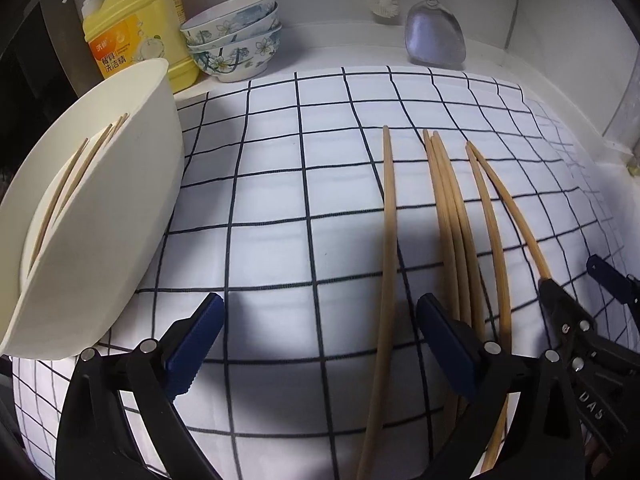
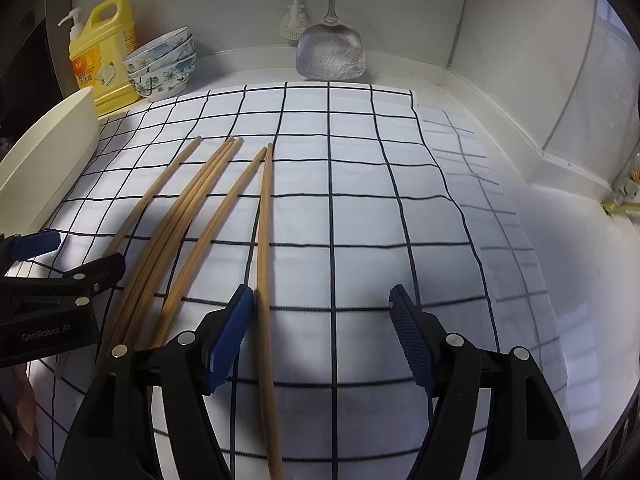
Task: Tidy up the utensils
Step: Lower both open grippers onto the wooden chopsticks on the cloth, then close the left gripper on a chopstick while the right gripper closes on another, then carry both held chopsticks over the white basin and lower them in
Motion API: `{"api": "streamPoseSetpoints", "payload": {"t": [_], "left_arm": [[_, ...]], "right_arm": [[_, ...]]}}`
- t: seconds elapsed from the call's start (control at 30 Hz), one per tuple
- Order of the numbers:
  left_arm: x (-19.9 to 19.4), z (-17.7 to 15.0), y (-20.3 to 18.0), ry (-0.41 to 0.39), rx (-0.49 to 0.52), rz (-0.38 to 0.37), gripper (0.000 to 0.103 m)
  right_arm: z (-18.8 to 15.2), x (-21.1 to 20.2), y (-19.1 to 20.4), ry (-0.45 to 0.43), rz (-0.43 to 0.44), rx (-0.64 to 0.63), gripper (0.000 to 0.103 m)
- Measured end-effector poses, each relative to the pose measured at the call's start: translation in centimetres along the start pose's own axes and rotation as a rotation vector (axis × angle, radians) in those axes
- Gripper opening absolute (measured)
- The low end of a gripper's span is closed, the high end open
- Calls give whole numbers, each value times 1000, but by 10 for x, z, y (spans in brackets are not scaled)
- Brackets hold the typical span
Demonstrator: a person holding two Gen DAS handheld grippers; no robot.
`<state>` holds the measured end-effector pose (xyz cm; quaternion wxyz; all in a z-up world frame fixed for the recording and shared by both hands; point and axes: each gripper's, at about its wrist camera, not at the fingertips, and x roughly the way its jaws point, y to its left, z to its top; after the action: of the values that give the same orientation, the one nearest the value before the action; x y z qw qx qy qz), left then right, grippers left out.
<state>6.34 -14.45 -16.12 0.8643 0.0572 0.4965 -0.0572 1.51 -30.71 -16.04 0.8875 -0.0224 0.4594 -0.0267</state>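
Nearest the lens, the left tongs [image 1: 318,340] stand wide open over the white cloth with a dark grid [image 1: 280,184], with nothing between their blue ribbed pads; one long bamboo chopstick [image 1: 389,216] lies on the cloth between them, untouched. The right tongs [image 2: 322,334] are likewise well open and hold nothing, though the rightmost bamboo chopstick [image 2: 264,248] runs just beside the inner face of their left pad. Six chopsticks in all lie loose on the cloth, fanned side by side. To the left, a cream plastic tub [image 1: 116,208] stands tilted on the table, with a few more chopsticks [image 1: 68,188] inside. Behind it are a yellow detergent bottle [image 1: 136,28] and stacked floral bowls [image 1: 236,44]. A steel spatula [image 1: 434,36] hangs at the back wall.
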Motion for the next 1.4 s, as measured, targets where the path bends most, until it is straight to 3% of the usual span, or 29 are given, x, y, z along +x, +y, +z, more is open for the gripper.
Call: {"api": "streamPoseSetpoints", "payload": {"t": [0.1, 0.17, 0.27, 0.33, 0.4, 0.43, 0.77, 1.0, 1.17, 1.4], "left_arm": [[-1, 4, -4, -8, 4, -36, 72], [-3, 5, -10, -16, 20, -47, 62], [-6, 5, -17, -16, 40, -68, 41], [-8, 5, -21, -15, 44, -77, 19], [-9, 4, -23, -13, 44, -91, 8], [-10, 2, -24, -13, 47, -92, 7], [-23, -6, -19, -6, 34, -124, 7], [-77, -4, -6, -26, 3, -126, 7], [-122, 3, 26, -48, -43, -119, 7], [-163, 17, 107, -104, -99, -68, 7]], "right_arm": [[0, 1, 0, -4, 13, -10, 66], [0, 1, 0, -3, 37, -7, 59], [0, 0, 4, -6, 70, -24, 45], [1, -1, 8, -6, 85, -38, 28], [1, -1, 13, -8, 93, -51, 13], [0, -2, 14, -9, 91, -55, 6], [-1, -13, 1, 6, 166, 38, 6], [14, -53, 1, -20, 211, 69, 6], [36, -86, 16, -42, 248, 52, 6], [78, -121, 74, -94, 306, 40, 6]]}}
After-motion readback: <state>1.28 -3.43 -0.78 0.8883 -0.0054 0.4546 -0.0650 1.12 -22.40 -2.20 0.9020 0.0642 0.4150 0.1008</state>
